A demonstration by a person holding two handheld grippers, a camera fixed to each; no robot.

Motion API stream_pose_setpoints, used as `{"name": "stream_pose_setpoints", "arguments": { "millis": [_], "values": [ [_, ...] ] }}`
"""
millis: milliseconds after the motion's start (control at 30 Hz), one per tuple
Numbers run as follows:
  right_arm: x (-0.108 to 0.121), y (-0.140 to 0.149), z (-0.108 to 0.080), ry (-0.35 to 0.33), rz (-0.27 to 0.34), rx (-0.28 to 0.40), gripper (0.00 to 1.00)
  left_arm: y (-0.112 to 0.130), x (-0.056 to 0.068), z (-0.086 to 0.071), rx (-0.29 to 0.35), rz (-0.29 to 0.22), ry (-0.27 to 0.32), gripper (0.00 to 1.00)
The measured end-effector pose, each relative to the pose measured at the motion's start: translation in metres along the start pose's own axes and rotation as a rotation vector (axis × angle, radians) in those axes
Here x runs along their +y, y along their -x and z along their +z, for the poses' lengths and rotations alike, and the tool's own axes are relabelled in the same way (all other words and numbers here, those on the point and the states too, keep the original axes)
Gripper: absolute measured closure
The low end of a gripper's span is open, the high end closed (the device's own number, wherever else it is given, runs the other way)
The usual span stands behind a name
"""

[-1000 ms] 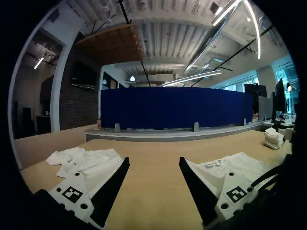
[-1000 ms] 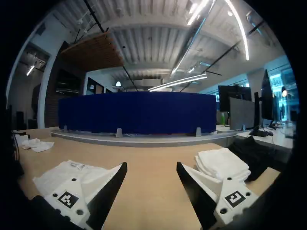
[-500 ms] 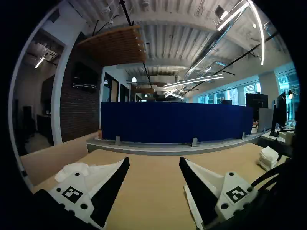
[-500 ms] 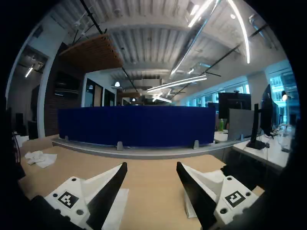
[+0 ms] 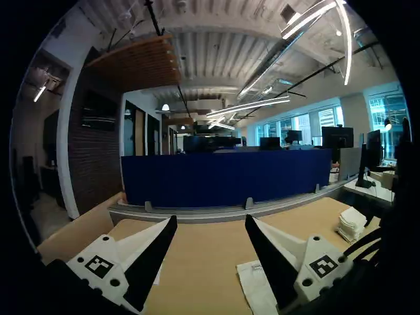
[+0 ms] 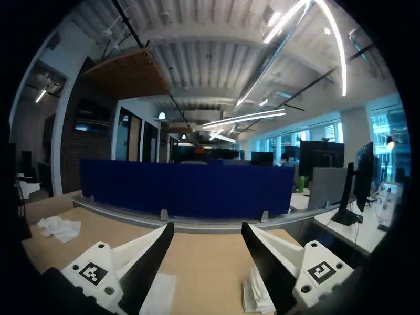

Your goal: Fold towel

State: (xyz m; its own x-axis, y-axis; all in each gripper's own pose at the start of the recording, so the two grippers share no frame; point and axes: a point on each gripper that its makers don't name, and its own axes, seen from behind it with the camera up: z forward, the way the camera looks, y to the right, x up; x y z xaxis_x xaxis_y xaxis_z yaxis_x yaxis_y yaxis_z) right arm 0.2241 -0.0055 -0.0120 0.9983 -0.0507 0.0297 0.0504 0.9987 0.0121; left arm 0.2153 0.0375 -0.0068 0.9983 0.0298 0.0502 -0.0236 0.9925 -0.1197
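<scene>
My left gripper [image 5: 210,218] is open above the wooden table [image 5: 205,262], nothing between its fingers. A flat white towel [image 5: 253,285] lies below it, partly behind the right finger. A stack of folded white towels [image 5: 352,223] sits near the table's right end. My right gripper [image 6: 207,226] is also open and holds nothing. In the right gripper view the flat towel [image 6: 157,295] shows beside the left finger, the folded stack [image 6: 254,295] peeks out by the right finger, and a crumpled white towel [image 6: 59,229] lies far left on the table.
A blue divider panel [image 5: 226,176] on a grey rail runs along the table's far edge. Beyond the right end stands another desk with monitors [image 6: 328,173]. A brick wall [image 5: 94,168] stands at the left.
Both grippers have risen above the table, still open. The towels have slid down toward the bottom of both views, and more of the room behind the divider shows.
</scene>
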Motion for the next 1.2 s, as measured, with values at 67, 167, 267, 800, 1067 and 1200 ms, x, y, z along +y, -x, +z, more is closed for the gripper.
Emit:
{"name": "stream_pose_setpoints", "arguments": {
  "millis": [67, 167, 267, 800, 1067, 1200],
  "values": [
    [-0.006, -0.002, 0.000, -0.033, -0.014, -0.021, 0.01, -0.002, 0.011, 0.000, -0.024, 0.006, 0.044, 0.03],
    [-0.019, -0.003, -0.002, -0.104, -0.039, -0.060, 0.01, -0.001, 0.025, 0.000, -0.070, 0.014, 0.111, 0.03],
    [-0.036, 0.001, -0.006, -0.196, -0.065, -0.118, 0.01, 0.001, 0.040, -0.001, -0.121, 0.026, 0.180, 0.03],
    [-0.084, 0.050, -0.016, -0.438, -0.111, -0.358, 0.01, 0.047, 0.086, -0.008, -0.303, 0.126, 0.388, 0.04],
    [-0.097, 0.109, -0.025, -0.496, -0.145, -0.448, 0.00, 0.111, 0.099, -0.012, -0.402, 0.135, 0.434, 0.03],
    [-0.101, 0.139, -0.030, -0.520, -0.161, -0.490, 0.00, 0.144, 0.103, -0.016, -0.452, 0.151, 0.451, 0.04]
  ]
}}
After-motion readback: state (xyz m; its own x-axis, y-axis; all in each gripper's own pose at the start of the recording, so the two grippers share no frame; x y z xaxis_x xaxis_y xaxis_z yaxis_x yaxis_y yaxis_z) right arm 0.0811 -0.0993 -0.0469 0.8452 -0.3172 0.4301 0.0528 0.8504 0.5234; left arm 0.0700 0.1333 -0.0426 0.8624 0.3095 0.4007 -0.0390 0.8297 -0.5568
